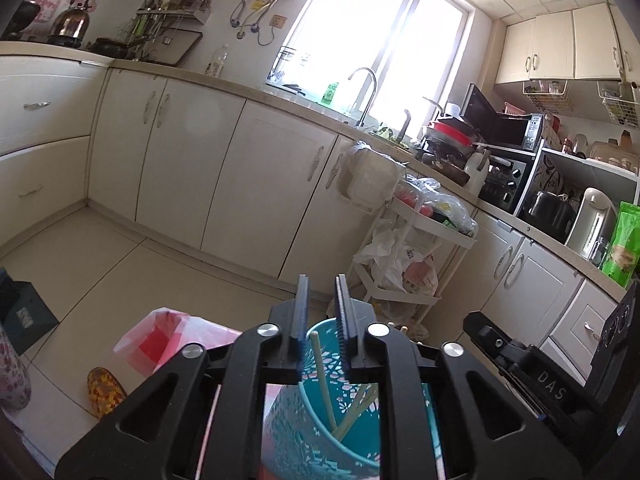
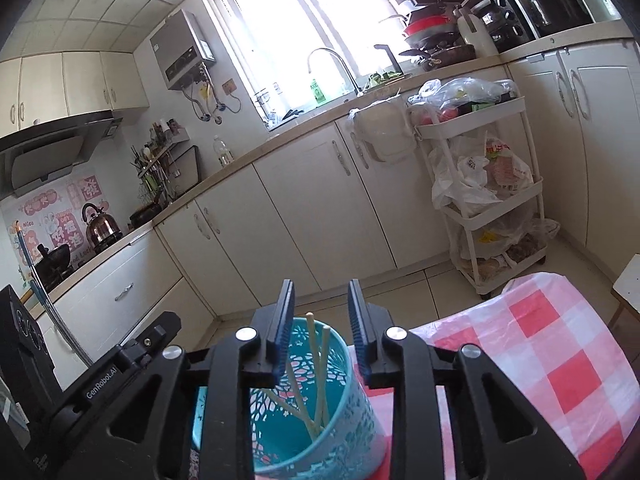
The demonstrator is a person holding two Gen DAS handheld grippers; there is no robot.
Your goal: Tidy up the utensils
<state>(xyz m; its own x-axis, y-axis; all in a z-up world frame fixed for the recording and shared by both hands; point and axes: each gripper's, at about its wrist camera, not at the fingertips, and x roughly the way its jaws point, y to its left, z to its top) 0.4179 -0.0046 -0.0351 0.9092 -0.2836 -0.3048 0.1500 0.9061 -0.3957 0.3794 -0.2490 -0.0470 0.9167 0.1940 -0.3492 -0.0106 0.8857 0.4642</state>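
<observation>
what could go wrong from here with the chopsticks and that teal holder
1. The teal holder stands on the checked tablecloth, seemingly near the table's far edge; a nudge from either gripper might tip it to the floor.
2. The chopsticks lean loosely and stick above the rim, so the open right gripper or open left gripper could knock them out.
3. The cloth may slide if dragged.
</observation>
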